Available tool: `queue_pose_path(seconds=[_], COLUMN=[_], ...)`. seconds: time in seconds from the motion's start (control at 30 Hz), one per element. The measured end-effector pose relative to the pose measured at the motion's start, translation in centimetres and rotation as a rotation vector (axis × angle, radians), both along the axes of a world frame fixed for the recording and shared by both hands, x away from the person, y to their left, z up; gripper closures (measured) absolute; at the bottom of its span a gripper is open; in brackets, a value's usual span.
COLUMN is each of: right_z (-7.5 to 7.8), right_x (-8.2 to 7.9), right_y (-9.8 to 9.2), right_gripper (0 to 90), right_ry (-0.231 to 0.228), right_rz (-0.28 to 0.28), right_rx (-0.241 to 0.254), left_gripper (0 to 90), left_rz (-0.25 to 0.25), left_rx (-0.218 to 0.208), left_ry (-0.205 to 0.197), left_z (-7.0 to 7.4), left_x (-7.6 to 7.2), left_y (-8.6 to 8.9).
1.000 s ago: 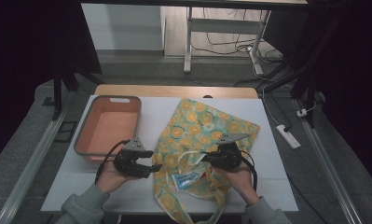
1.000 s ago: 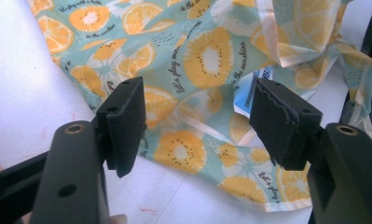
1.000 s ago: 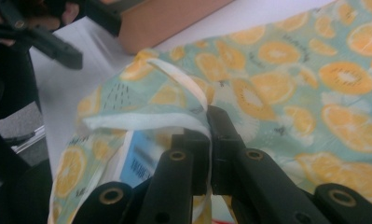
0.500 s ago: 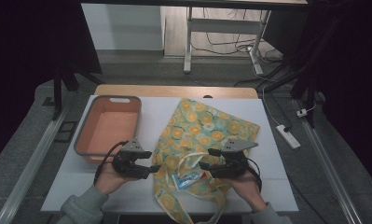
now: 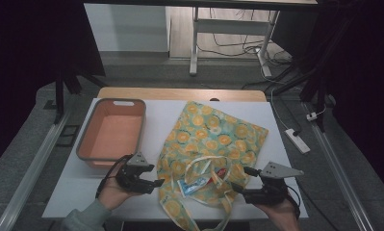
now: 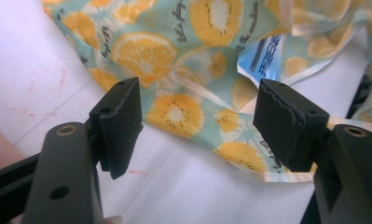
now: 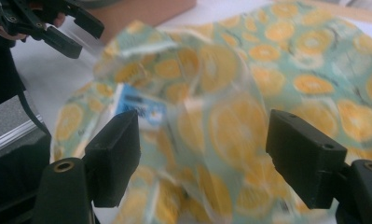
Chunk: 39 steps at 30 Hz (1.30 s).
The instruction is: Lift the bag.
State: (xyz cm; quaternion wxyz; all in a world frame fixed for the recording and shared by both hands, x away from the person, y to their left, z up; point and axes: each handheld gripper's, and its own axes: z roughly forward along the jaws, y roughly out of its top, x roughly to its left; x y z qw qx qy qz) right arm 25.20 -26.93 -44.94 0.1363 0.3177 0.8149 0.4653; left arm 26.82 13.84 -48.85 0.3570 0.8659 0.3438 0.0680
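Observation:
A cloth bag (image 5: 213,134) printed with orange slices lies flat on the white table (image 5: 160,113), its handles looped at the near end. A blue and white packet (image 5: 192,185) pokes out of its mouth. My left gripper (image 5: 153,183) rests just left of the bag's near corner, open, with the fabric (image 6: 174,107) and packet (image 6: 263,53) ahead of its jaws. My right gripper (image 5: 237,187) is at the bag's near right edge, also open. In the right gripper view the blurred bag (image 7: 277,79) and packet (image 7: 139,107) lie beyond the gripper (image 7: 202,154).
An orange tray (image 5: 83,149) with nothing in it stands on the table's left side, close behind my left hand. A white power strip (image 5: 298,140) lies on the floor to the right. The table's far edge is wood (image 5: 180,94).
My right gripper has drawn back from over the bag toward the near right corner. My left gripper has slid slightly toward the near edge.

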Motion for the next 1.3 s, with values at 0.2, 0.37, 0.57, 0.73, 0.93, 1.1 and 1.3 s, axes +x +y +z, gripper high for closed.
queue_pose_path(seconds=[0.2, 0.37, 0.57, 0.73, 0.93, 1.1, 1.3], right_z=[-1.5, -2.5, -3.7, -4.8, -6.7, -7.3, -7.3], right_x=[0.4, 0.8, 0.8, 0.8, 0.8, 0.2, 0.1], right_y=[-0.6, -0.7, -0.5, 1.0, 3.3, 5.0, 5.5], right_gripper=[26.8, 26.6, 25.5, 21.8, 21.5, 27.2, 53.4], right_ry=[0.027, 0.044, 0.084, 0.121, 0.193, 0.161, 0.093], right_rz=[-0.033, -0.042, -0.055, -0.038, -0.002, 0.028, 0.021], right_rx=[-0.025, -0.054, -0.066, -0.109, -0.172, -0.262, -0.294], left_gripper=[30.2, 28.4, 28.5, 35.0, 58.2, 74.1, 88.2], left_rz=[0.043, 0.069, 0.095, 0.095, 0.07, 0.05, 0.041], left_rx=[0.041, 0.094, 0.115, 0.121, 0.166, 0.173, 0.161], left_ry=[-0.018, -0.052, -0.022, 0.01, 0.059, 0.07, 0.074], left_z=[-0.5, -0.7, -1.4, -2.2, -3.2, -3.3, -3.4], left_x=[0.8, 1.9, 3.8, 4.9, 4.9, 4.6, 4.5], left_y=[-2.1, -3.8, -4.7, -5.4, -5.6, -5.4, -5.0])
